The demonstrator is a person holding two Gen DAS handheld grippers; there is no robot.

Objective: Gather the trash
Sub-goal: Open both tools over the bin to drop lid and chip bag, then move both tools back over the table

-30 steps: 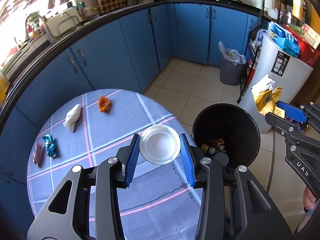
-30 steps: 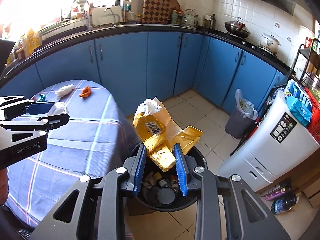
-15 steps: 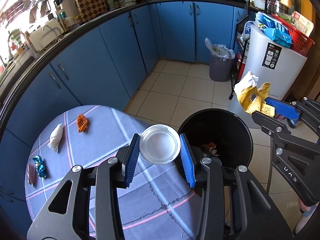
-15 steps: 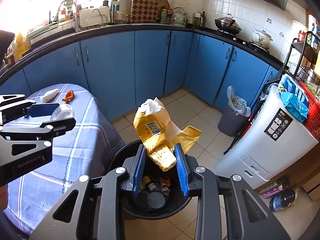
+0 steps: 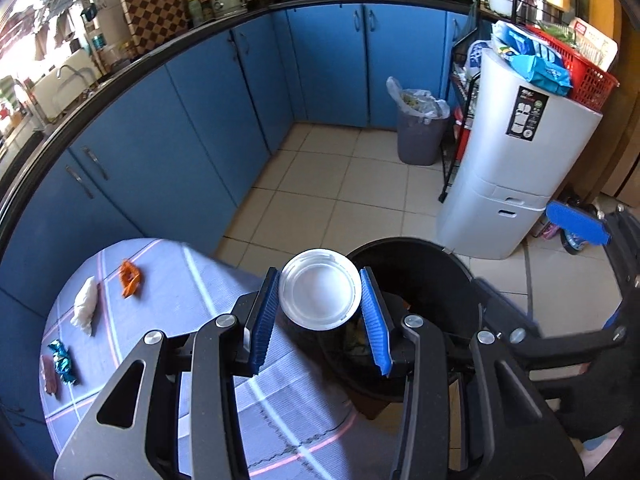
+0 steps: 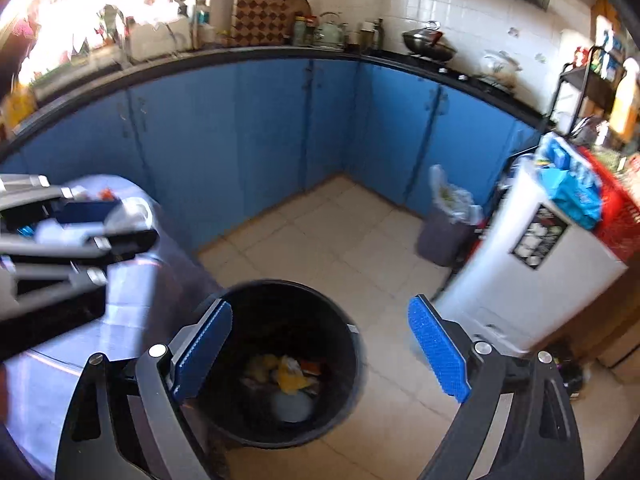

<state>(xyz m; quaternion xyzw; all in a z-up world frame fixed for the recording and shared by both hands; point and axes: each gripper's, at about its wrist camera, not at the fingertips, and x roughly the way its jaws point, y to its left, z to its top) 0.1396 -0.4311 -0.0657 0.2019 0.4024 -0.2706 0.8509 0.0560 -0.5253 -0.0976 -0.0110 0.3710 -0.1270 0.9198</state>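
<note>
White, thin moulded plastic makes up the round lid (image 5: pixel 319 289), a shallow disc with a raised rim, pinched edge-on between the ribbed blue pads of the left gripper (image 5: pixel 320 312); the grip across its width keeps it flat and facing the camera, and it hangs just at the near rim of the black bin (image 5: pixel 440 264), partly over the opening, which suggests it is being carried there to be dropped

The right gripper (image 6: pixel 320 354) stands wide over the same bin (image 6: pixel 348 332), its jaws having just sprung apart with nothing between them; yellow crumpled packaging (image 6: pixel 292 374) lies down inside the bin among other scraps, a likely sign that this load has been let go

The bin is a smooth, round, dark plastic tub standing on the pale tiled floor (image 5: pixel 332 184), tight against the edge of the tabletop (image 5: pixel 192 280), handy for both hands

Further from the bin, on the blue checked cloth, more trash waits: an orange crinkled wrapper (image 5: pixel 129 278), a white crumpled tissue (image 5: pixel 85 306), a shiny teal foil wrapper (image 5: pixel 62 362) and a pinkish piece (image 5: pixel 49 376) at the far edge
</note>
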